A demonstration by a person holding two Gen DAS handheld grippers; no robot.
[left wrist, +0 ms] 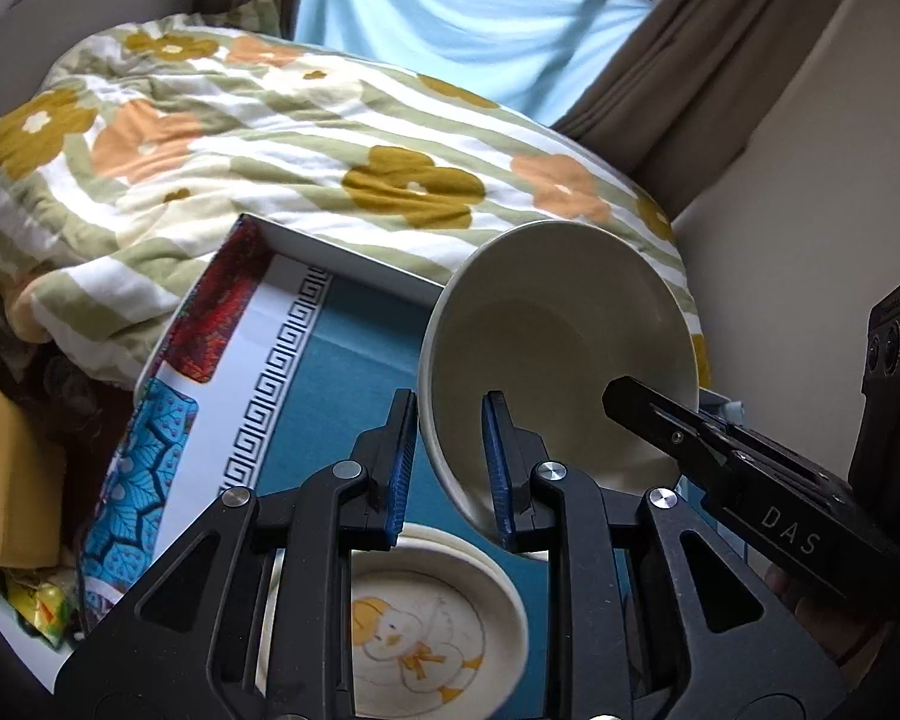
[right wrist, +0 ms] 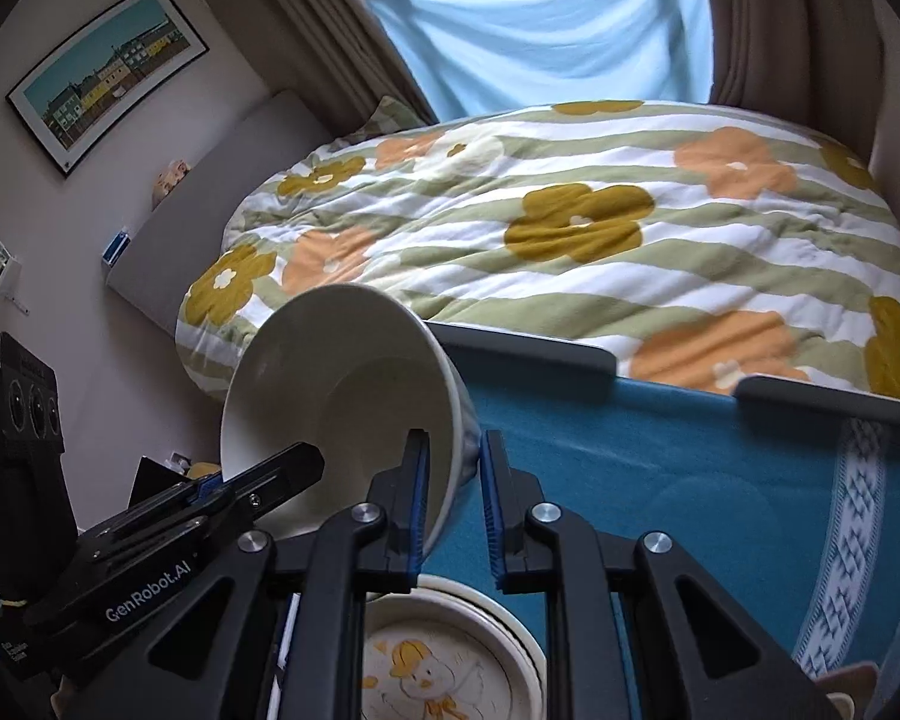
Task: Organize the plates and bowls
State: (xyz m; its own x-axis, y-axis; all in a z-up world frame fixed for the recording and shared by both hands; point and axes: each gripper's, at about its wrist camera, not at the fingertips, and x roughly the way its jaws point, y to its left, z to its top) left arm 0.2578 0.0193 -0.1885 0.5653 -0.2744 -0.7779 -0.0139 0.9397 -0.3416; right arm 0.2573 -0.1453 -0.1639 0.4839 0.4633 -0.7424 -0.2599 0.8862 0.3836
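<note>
The cream bowl (left wrist: 555,354) hangs tilted above the duck plate (left wrist: 417,630), its rim pinched on opposite sides by left gripper (left wrist: 450,468) and right gripper (right wrist: 453,498) (both clamped). Level it, then lower gently onto the plate.

Your room: bed (right wrist: 570,228) with striped floral duvet ahead of you, window (right wrist: 546,18) behind it draped in light blue sheet, brown curtains (left wrist: 678,78) both sides. Framed harbour print (right wrist: 105,72) on pale left wall. Daylight soft.
</note>
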